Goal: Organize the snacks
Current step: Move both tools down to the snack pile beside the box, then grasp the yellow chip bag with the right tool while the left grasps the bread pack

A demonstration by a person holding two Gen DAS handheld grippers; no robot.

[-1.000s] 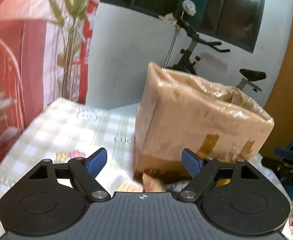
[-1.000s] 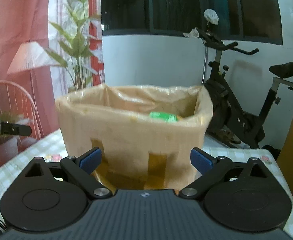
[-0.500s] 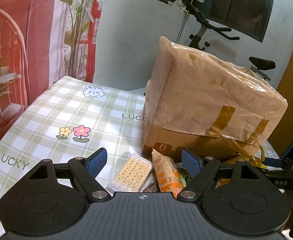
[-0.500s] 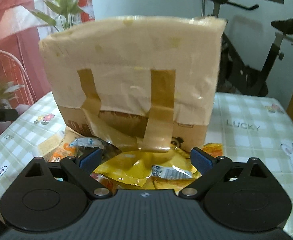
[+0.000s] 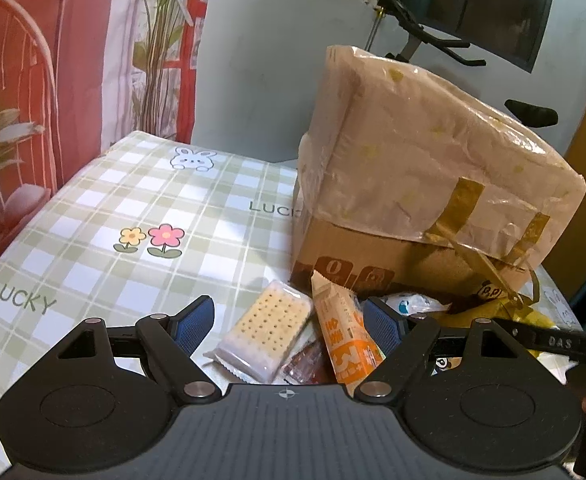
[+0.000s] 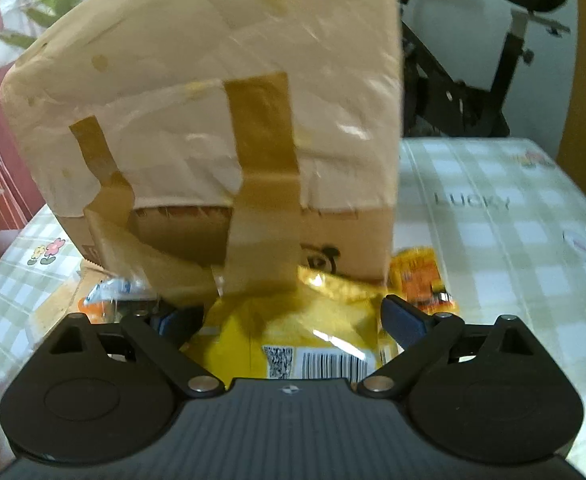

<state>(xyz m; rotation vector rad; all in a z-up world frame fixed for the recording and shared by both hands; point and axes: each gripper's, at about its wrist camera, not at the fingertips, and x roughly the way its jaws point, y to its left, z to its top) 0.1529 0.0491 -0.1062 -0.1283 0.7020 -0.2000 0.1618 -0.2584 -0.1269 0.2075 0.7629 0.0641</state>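
A cardboard box (image 5: 421,184) wrapped in pale plastic and brown tape stands on the checked tablecloth (image 5: 105,216). Snack packets lie at its foot. My left gripper (image 5: 289,322) is open above a clear pack of crackers (image 5: 267,330) and an orange wafer bar (image 5: 343,340); a small red packet (image 5: 303,364) lies between them. In the right wrist view the same box (image 6: 221,120) fills the middle, and my right gripper (image 6: 289,312) hangs open over a yellow bag (image 6: 305,328) with a barcode. An orange packet (image 6: 417,276) lies by the box's right corner.
An exercise bike (image 6: 493,68) stands behind the table on the right. A plant (image 5: 161,40) and a red chair (image 5: 13,92) are off the table's left side. The other gripper's black arm (image 5: 553,340) reaches in at the right of the left wrist view.
Both grippers have sunk and tipped down toward the table. The box's open top has left view, and the packets at its foot have come between the fingers. The jaws have kept their width.
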